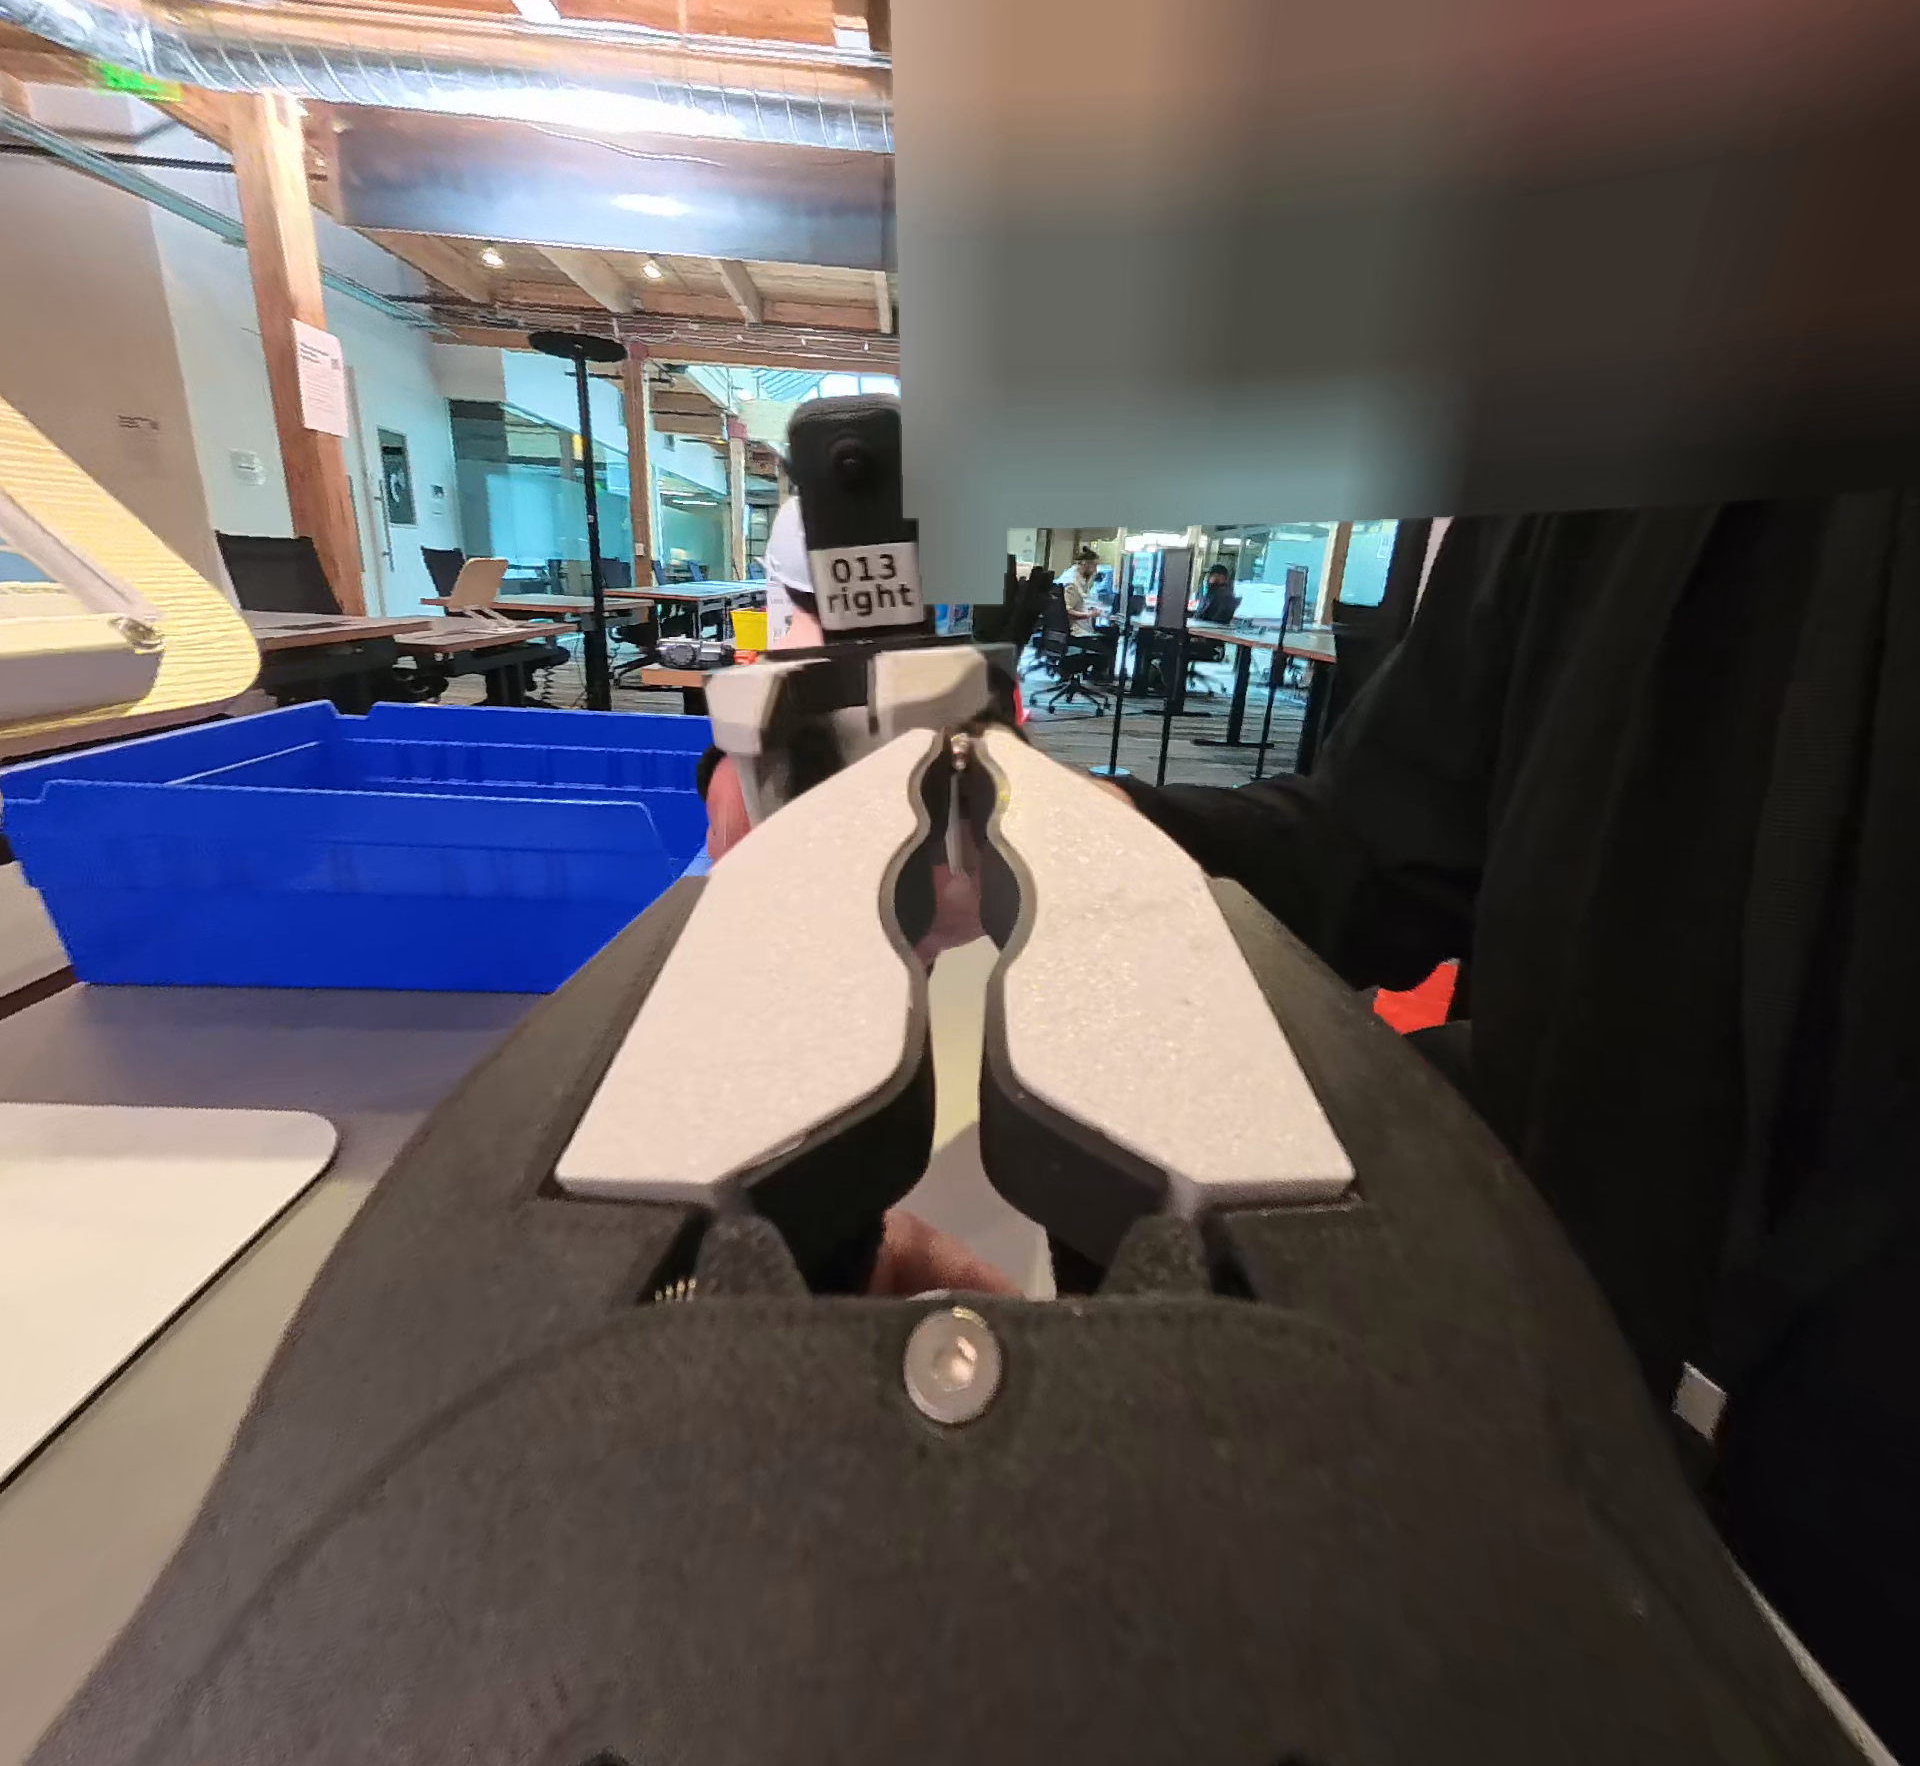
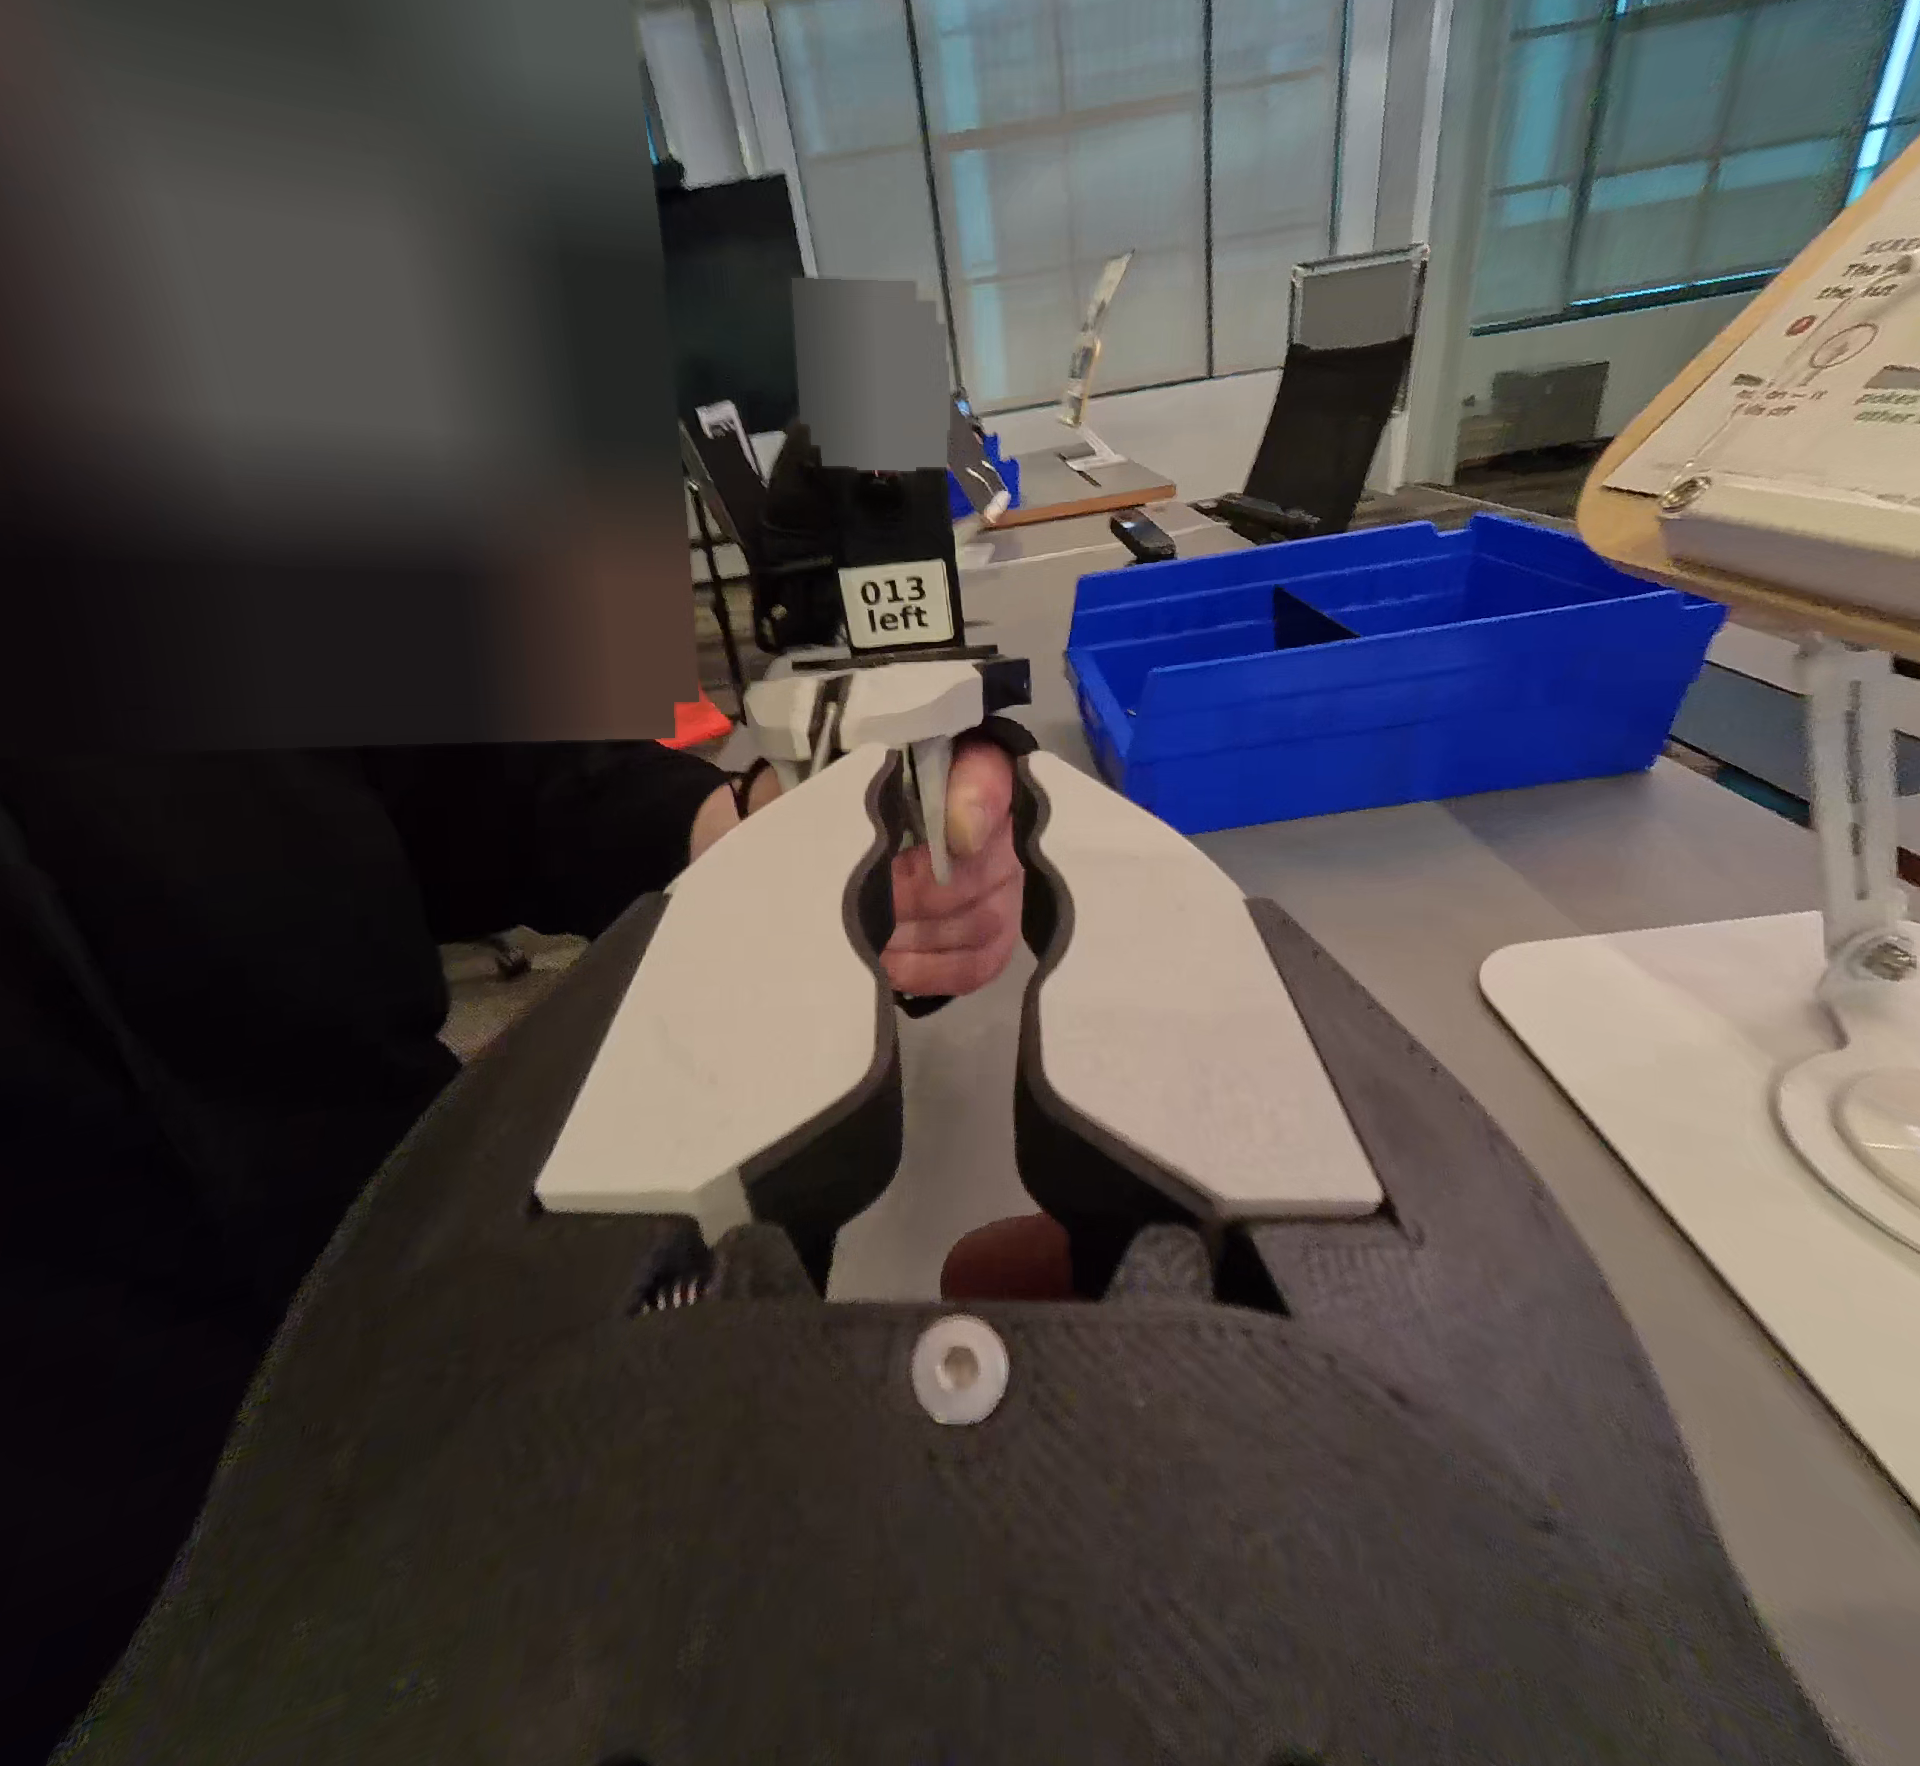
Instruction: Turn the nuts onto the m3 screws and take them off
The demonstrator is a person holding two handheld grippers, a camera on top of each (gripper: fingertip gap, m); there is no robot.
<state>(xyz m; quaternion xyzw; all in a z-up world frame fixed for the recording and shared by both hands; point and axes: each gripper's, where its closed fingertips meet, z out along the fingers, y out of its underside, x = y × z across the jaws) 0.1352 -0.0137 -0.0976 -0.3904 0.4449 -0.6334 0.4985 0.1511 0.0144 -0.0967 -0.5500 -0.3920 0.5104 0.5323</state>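
Left gripper: the left gripper is held raised above the table, its two white fingers drawn almost together at the tips.
Held part: a small metal screw is seen pinched between those tips; whether a nut is on it cannot be told.
Right gripper: the right gripper is pointed straight at the left one, its tips parted by a narrow gap; nothing is seen between them.
Facing: the two tools are held nose to nose, close together; whether they touch cannot be told.
Hand: a person's hand is wrapped around the left tool's handle, with the thumb laid on its white trigger, as seen through the right gripper's gap.
Sleeve: a black sleeve is seen beside the grippers.
Bin: a blue plastic bin with a divider is set on the grey table, well beyond the grippers.
Mat: a white mat is laid on the table beside the grippers.
Stand: a white stand is planted on the mat, carrying a tilted wooden board with a printed sheet.
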